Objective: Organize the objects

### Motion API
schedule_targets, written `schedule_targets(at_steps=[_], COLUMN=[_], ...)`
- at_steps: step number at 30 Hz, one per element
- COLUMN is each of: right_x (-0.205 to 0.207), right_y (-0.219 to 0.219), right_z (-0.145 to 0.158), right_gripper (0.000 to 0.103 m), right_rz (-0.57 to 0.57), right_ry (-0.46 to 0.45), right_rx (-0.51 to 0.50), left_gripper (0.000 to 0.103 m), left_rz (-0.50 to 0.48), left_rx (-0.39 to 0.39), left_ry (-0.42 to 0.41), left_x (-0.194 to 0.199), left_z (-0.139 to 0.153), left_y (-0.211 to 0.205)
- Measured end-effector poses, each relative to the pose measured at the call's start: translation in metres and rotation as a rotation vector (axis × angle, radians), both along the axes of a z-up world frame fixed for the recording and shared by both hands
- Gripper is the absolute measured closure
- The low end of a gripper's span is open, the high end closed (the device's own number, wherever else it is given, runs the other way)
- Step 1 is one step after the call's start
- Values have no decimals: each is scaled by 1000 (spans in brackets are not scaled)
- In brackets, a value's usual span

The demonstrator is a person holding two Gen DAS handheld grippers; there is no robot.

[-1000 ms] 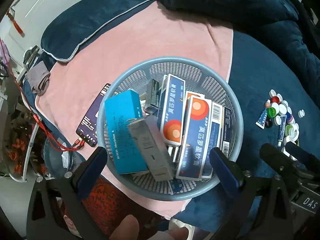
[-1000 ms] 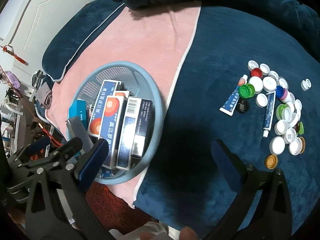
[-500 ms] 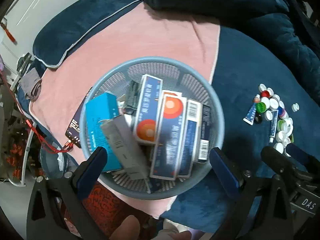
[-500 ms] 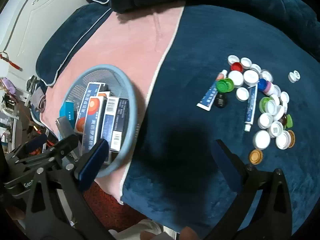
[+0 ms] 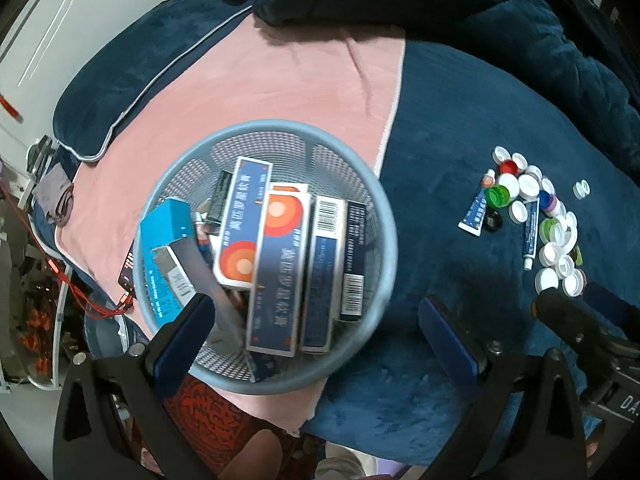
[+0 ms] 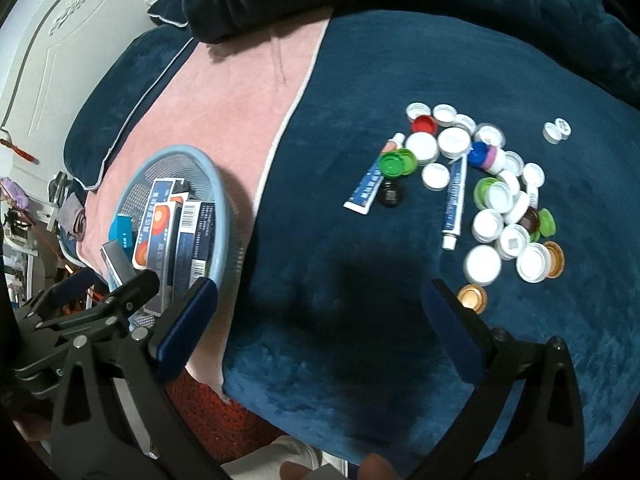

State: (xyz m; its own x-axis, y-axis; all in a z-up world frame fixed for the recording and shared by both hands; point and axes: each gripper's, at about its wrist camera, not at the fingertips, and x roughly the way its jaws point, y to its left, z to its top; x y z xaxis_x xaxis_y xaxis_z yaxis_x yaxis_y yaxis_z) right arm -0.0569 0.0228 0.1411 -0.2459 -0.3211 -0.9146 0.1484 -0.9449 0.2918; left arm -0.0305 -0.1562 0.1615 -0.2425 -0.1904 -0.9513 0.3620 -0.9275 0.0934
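A round blue mesh basket (image 5: 280,130) sits on the pink towel (image 5: 280,88), filled with several medicine boxes (image 5: 280,264); it also shows at the left in the right wrist view (image 6: 224,200). A pile of bottle caps (image 6: 492,196) and two ointment tubes (image 6: 366,188) lie on the dark blue blanket (image 6: 340,260), also seen in the left wrist view (image 5: 536,216). My left gripper (image 5: 316,334) is open and empty above the basket's near right edge. My right gripper (image 6: 320,320) is open and empty over bare blanket, left of the caps.
Dark blue pillows (image 5: 132,80) and a bunched quilt (image 5: 440,0) lie at the back. A dark card with red cables (image 5: 128,280) sits left of the basket. The bed edge falls away at the left toward clutter (image 5: 32,280).
Both grippers have moved to the right: the basket has slid left in both views and the caps have come nearer the middle. Both stay open and empty.
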Motion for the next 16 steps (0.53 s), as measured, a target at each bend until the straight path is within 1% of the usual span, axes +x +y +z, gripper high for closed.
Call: schedule_targets(at_steps=[3,8,10,16], right_x=[2,3,5,9], right_y=[13,35,44,68], right_z=[1,-1,-1,1], right_gripper=[0,0,0,0], right_rz=[-16,-53,-67,-102], right_ry=[2,-5,-5,-2], right_rx=[1,7,7,-1], left_gripper=[1,1,1,1], left_rz=[-19,-36,-46,-123], left_rx=[5,76,86,48], left_ry=[-4,1,0,8], left_x=[-5,-12,-14,-20], left_z=[-1,-1,-2,-4], left_y=[10,26,34,64])
